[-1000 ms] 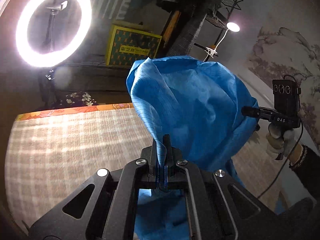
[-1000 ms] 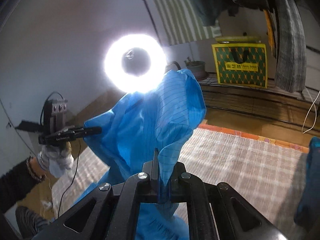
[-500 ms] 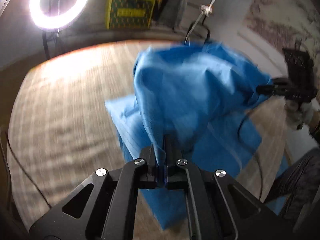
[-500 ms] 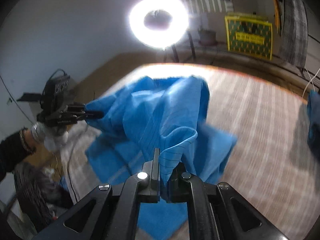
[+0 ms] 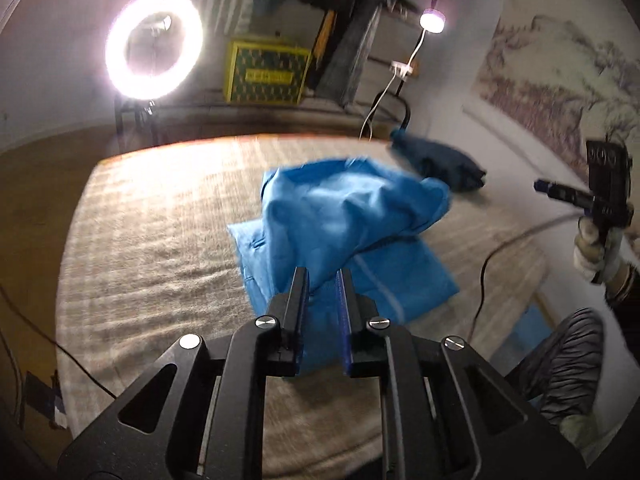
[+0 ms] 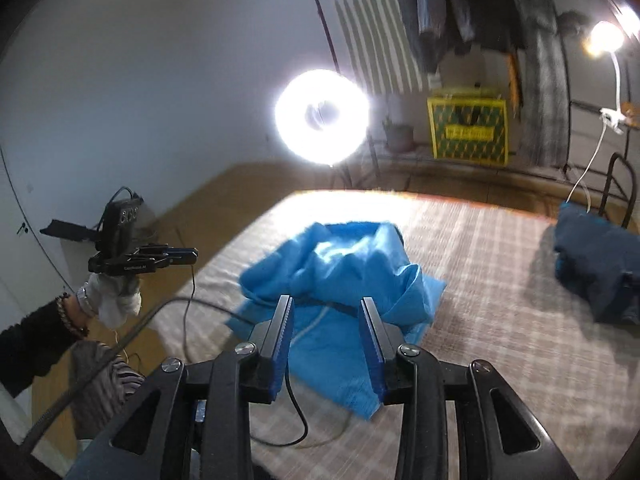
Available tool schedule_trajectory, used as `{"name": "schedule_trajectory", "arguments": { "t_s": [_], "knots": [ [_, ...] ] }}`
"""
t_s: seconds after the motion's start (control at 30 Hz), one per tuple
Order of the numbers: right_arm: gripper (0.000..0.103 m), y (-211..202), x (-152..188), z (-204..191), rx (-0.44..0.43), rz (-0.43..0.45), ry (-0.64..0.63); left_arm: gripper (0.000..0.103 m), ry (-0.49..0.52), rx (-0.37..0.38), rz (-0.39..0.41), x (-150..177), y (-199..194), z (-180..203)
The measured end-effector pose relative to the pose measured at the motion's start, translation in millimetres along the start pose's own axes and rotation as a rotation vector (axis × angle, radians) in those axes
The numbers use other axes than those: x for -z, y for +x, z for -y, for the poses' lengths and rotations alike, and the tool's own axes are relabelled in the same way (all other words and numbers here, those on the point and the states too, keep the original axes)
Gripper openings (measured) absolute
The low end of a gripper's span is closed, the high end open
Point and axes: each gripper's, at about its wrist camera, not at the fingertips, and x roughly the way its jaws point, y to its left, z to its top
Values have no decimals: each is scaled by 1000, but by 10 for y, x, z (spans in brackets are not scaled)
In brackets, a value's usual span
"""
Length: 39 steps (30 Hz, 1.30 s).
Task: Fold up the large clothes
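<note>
A large bright blue garment (image 5: 344, 232) lies crumpled on the plaid bed cover (image 5: 152, 240); it also shows in the right wrist view (image 6: 344, 276). My left gripper (image 5: 323, 280) is open just above the garment's near edge, with cloth showing between its fingers. My right gripper (image 6: 326, 308) is open and empty above the garment's near side. Each gripper shows in the other's view, held up beside the bed: the right one (image 5: 560, 194) and the left one (image 6: 176, 256).
A folded dark blue garment (image 6: 596, 256) lies at the bed's far right corner. A bright ring light (image 5: 154, 46) stands past the bed. A yellow-green box (image 5: 266, 72) and a clip lamp (image 5: 431, 22) stand at the back. A black cable (image 6: 188, 320) trails across the bed's left edge.
Both grippers were shut on the raised blue garment; they have opened and let it drop. The garment now lies in a heap on the bed.
</note>
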Motion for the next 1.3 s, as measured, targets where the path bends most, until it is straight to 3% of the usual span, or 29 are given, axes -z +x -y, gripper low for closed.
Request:
{"name": "schedule_trajectory", "arguments": {
  "t_s": [0.17, 0.3, 0.37, 0.53, 0.63, 0.67, 0.7, 0.73, 0.77, 0.87, 1.0, 1.3],
  "knots": [
    [35, -735, 6, -290, 40, 68, -45, 14, 1, 10, 49, -46, -667, 265],
    [35, -1262, -23, -477, 69, 125, -68, 26, 32, 8, 74, -166, -1228, 569],
    [35, -1522, -85, -519, 91, 162, -71, 26, 46, 1, 94, -277, -1479, 698],
    [37, -1829, -239, -502, 141, 208, -79, 27, 4, 1, 154, -589, -2021, 783],
    [37, -1873, -309, -409, 160, 224, -60, 28, -11, -15, 182, -726, -2154, 756],
    [39, -1894, -300, -387, 162, 227, -55, 31, -5, -31, 194, -759, -2172, 753],
    [44, -1855, -307, -337, 167, 224, -50, 42, -6, -38, 202, -769, -2155, 734],
    [51, -1814, -298, -311, 167, 220, -46, 55, -17, -38, 207, -767, -2102, 700],
    [53, -1749, -281, -273, 159, 214, -37, 59, -40, -31, 204, -757, -1981, 635],
    [57, -1451, -220, -114, 126, 190, 12, 60, -112, 3, 161, -682, -1492, 417],
    [70, -860, -185, 151, 49, 139, 92, 60, -246, 97, 65, -616, -718, 77],
    [72, 715, -316, 742, -45, -24, 273, 67, -375, 135, -134, -640, 890, -406]
  ]
}}
